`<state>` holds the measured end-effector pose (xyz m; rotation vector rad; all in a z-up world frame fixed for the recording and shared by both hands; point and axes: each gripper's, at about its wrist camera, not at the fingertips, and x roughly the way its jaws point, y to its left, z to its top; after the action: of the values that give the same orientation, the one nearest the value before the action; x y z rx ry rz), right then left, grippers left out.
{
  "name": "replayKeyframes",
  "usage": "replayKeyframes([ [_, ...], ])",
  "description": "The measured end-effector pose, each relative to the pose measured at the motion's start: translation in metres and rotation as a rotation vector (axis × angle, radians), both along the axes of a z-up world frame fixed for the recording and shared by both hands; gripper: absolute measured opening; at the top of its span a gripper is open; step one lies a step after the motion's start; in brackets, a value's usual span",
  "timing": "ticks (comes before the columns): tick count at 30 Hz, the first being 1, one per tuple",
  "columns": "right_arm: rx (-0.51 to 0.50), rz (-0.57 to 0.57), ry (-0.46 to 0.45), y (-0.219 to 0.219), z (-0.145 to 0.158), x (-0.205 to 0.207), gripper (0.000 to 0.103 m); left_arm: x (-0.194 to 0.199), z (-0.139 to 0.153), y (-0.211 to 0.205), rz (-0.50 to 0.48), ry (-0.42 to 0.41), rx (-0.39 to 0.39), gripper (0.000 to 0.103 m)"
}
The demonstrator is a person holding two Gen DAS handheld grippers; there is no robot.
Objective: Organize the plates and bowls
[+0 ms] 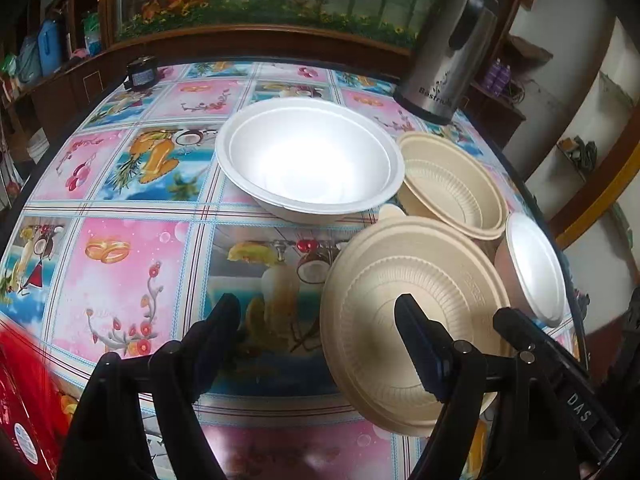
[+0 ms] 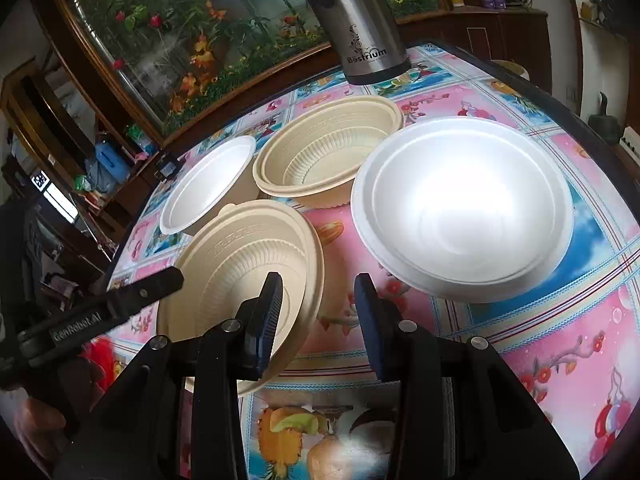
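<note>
A: Status on the grippers?

B: My left gripper (image 1: 318, 326) is spread wide with nothing in it. It hovers over the counter (image 1: 120, 248) with its fruit-print oilcloth, one finger in front of the shallow beige ribbed pulp bowl (image 2: 240, 264). My guess is it's lining up to take that rim

A: And the right one?

B: My right gripper (image 2: 320, 304) is about half closed and straddles the near rim of the same bowl, one pad inside the wall and one outside. There's a sliver of cloth between the outer pad and the wall, so I can't tell if it's actually pinching

A: Why is the bowl tipped?

B: It looks tilted toward the left side of the right wrist view. I'd judge the right gripper is propping it up so the other can get a finger under, but I'm not certain

A: Where's the rest?

B: The deep beige ribbed bowl (image 2: 328, 148) is just behind it, probably where it nests since they match. The small white foam bowl (image 2: 208, 184) is beside those. The large white foam bowl (image 2: 464, 208) sits apart from them on the counter. The steel thermos jug (image 1: 448, 48) stands at the far edge, out of the way

A: Progress?

B: Early, nothing stacked that I can see
</note>
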<state>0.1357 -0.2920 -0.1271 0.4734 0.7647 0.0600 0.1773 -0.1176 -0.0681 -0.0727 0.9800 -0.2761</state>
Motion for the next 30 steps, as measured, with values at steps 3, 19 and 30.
replayKeyframes([
  [3, 0.011, 0.008, 0.0, 0.0, 0.0, 0.0, 0.037, 0.0, -0.001, 0.002, 0.007, 0.002, 0.007, 0.08],
  [19, 0.009, 0.024, 0.007, 0.002, -0.001, -0.001, 0.037, -0.001, -0.008, -0.006, -0.017, 0.021, 0.053, 0.08],
  [30, 0.013, 0.022, 0.031, 0.003, -0.004, 0.002, 0.037, 0.0, -0.012, -0.007, 0.005, 0.019, 0.109, 0.08],
])
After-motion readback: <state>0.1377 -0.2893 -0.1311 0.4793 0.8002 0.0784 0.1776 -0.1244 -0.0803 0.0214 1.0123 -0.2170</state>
